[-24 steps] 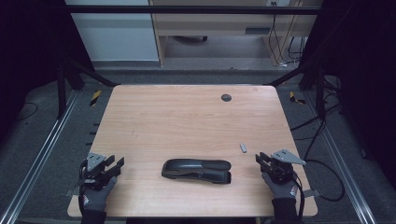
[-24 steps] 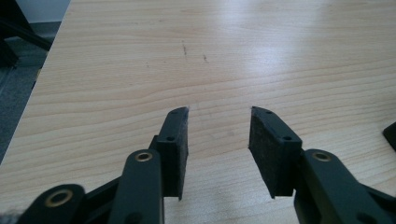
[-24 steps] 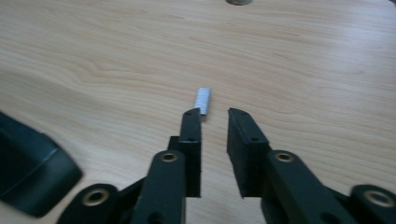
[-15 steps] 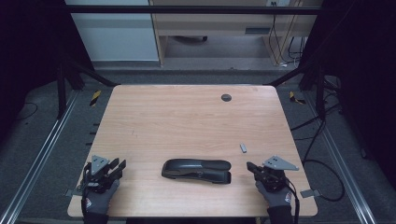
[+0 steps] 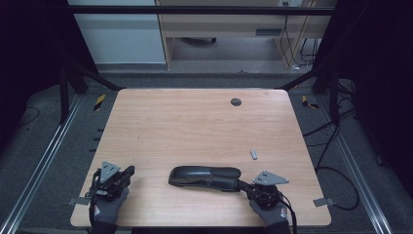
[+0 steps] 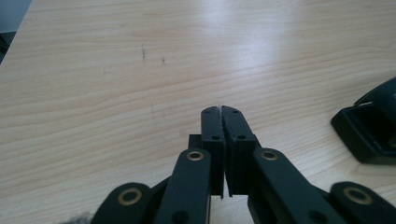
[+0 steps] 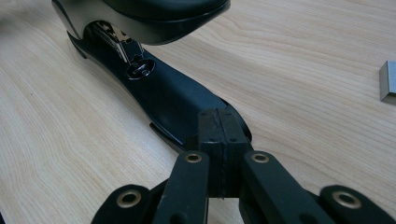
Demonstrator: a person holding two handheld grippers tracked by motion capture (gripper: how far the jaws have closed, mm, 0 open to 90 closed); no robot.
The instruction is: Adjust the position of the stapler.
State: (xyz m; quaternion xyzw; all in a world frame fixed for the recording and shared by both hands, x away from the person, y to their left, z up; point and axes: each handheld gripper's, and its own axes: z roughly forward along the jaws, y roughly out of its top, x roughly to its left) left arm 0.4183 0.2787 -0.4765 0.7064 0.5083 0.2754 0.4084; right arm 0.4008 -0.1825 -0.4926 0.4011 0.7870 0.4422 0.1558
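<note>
Nearby, black stapler (image 5: 205, 177) — right tongs (image 7: 219, 122) closed, at its base

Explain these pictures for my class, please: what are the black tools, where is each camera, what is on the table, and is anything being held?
No robot here: a person in gloves holds a hand-worked two-jaw gripper in each hand. The high view looks down from above the person's side of the wooden table; the left gripper is at lower left, the right gripper at lower right. The other two pictures come from a camera riding on each gripper, looking along its black jaws.

On the table lie a black stapler, a small grey strip that may be staples, and a dark round spot near the far edge.

Nothing is held. Both grippers have their jaws shut on nothing. The right gripper's tip sits over the stapler's base; whether it touches it I cannot tell.
</note>
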